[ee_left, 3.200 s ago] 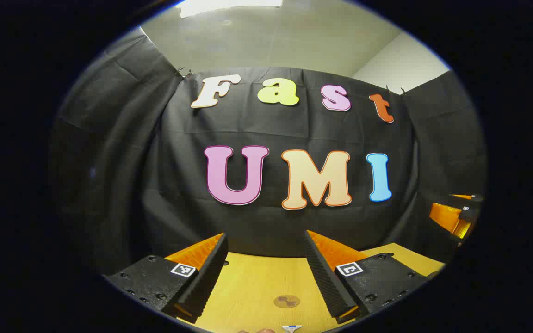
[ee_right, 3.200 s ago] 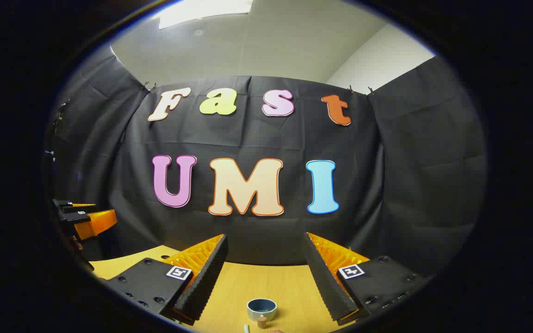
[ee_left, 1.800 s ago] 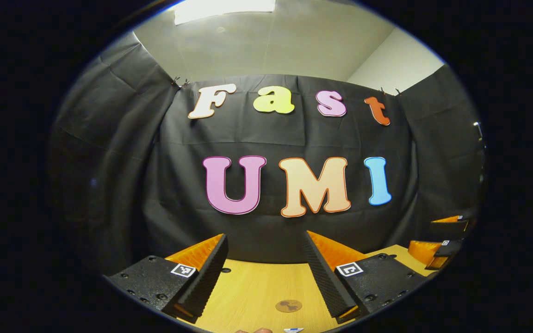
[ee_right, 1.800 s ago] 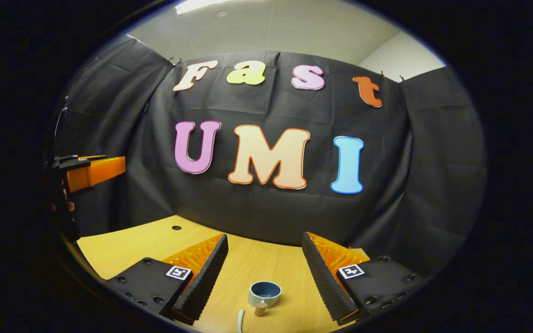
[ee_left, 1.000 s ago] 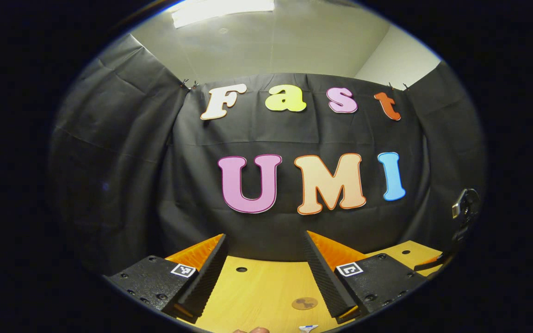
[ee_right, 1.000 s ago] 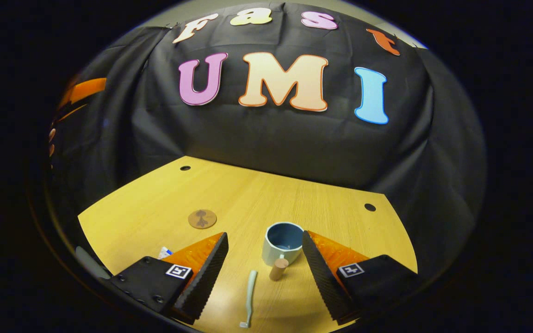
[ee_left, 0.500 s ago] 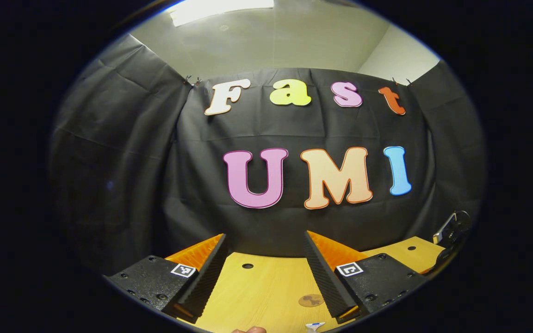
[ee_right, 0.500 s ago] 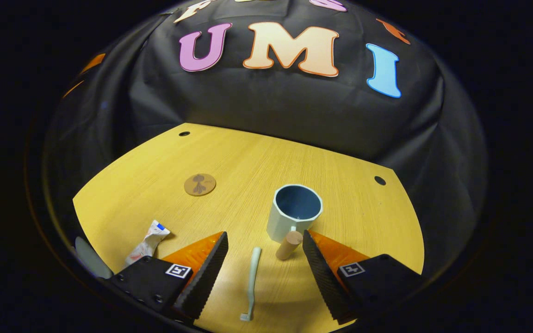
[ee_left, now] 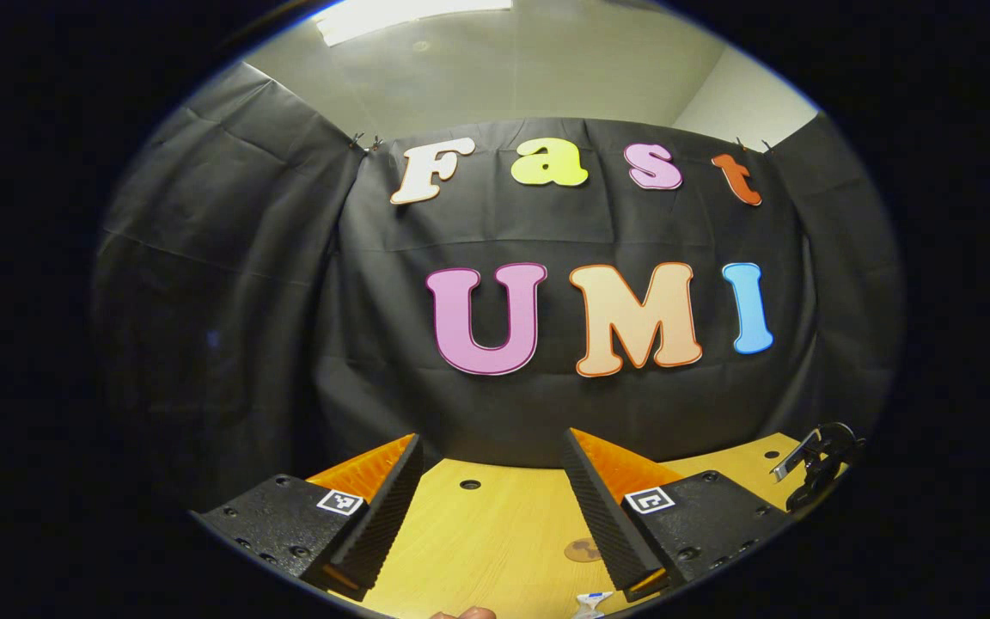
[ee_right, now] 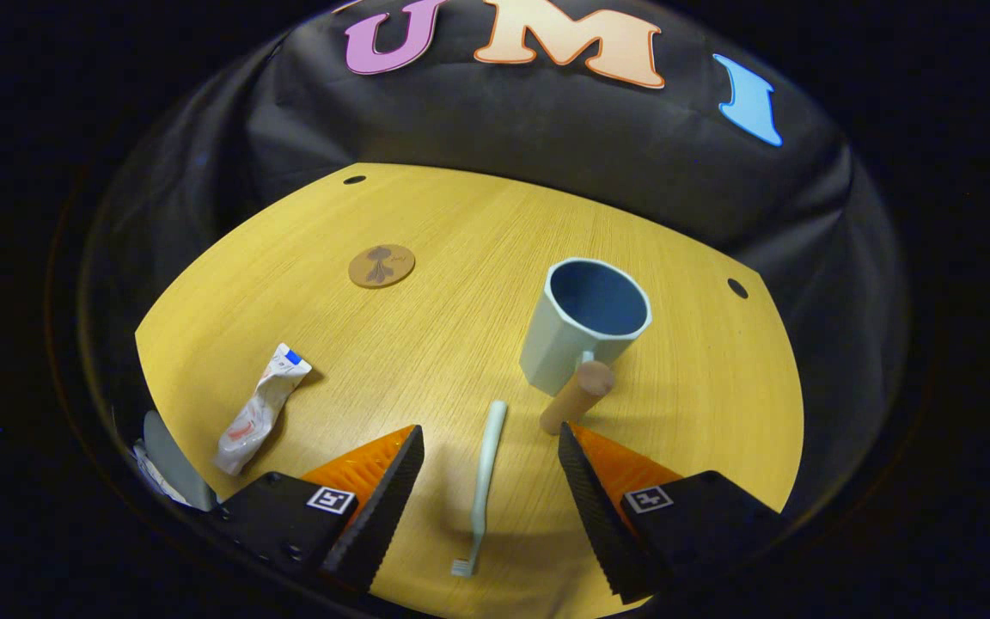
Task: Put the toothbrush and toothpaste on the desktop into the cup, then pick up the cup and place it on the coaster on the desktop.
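In the right gripper view the cup point(ee_right: 585, 327) stands upright on the desk point(ee_right: 461, 258), right of centre, its mouth open to the camera. Its inside is blue and holds nothing. A short wooden handle point(ee_right: 577, 397) sticks out of its near side, slanting down toward the camera.

The toothbrush point(ee_right: 481, 481) lies flat on the desk, just left of the handle and apart from it, running near to far with its head at the near end. It lies in the gap between the fingers of the right gripper point(ee_right: 488, 507), nearer the left one, and neither finger touches it. Those fingers are spread wide with nothing between them but the toothbrush below. The tip of the right finger sits just beside the near end of the handle; whether they touch cannot be told.

The toothpaste point(ee_right: 259, 411), a crumpled tube, lies on the left of the desk, well apart from the cup and left of the left finger. The coaster point(ee_right: 381, 265), a brown disc with a dark figure, lies farther off, left of the cup, and is bare.

In the left gripper view the left gripper point(ee_left: 491, 507) is held level over the desk, fingers spread wide and empty. The coaster point(ee_left: 582, 550) shows just beside its right finger, and a bit of the toothpaste point(ee_left: 588, 603) at the near edge.
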The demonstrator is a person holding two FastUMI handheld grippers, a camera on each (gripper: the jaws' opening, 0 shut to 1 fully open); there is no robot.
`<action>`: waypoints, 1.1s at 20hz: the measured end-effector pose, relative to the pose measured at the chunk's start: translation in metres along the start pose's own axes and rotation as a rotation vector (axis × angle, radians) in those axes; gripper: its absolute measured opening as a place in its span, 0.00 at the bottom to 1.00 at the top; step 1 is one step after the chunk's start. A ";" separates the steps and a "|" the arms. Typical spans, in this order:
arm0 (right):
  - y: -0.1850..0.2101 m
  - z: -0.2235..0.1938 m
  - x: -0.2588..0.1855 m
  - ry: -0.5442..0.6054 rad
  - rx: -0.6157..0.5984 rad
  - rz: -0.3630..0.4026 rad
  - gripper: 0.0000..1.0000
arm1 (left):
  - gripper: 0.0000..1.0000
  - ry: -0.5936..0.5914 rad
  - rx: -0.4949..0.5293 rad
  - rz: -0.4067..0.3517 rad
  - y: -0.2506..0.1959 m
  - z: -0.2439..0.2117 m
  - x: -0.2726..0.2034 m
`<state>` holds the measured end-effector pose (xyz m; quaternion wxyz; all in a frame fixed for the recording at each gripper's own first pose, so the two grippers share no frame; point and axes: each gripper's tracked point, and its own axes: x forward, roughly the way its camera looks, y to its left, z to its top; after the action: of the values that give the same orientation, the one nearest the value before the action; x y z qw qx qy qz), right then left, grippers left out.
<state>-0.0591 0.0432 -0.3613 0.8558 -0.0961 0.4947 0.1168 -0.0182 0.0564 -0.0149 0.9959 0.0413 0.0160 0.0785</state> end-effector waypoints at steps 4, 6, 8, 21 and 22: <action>-0.007 -0.013 0.012 0.079 0.016 -0.018 0.96 | 0.94 0.010 0.005 0.020 0.006 -0.004 -0.003; -0.005 -0.021 0.017 0.127 0.030 0.001 0.94 | 0.94 0.022 0.004 0.030 0.009 -0.008 -0.005; -0.004 -0.027 0.023 0.167 0.053 0.014 0.90 | 0.94 0.035 -0.001 0.035 0.010 -0.013 -0.005; -0.001 -0.048 0.032 0.354 0.062 0.061 0.48 | 0.94 0.115 -0.021 0.042 0.001 -0.039 0.000; -0.002 -0.050 0.035 0.371 0.068 0.055 0.34 | 0.94 0.118 -0.024 0.041 -0.001 -0.039 0.000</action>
<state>-0.0831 0.0308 -0.4165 0.7492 -0.0734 0.6500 0.1038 -0.0192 0.0583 -0.0543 0.9918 0.0249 0.0732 0.1013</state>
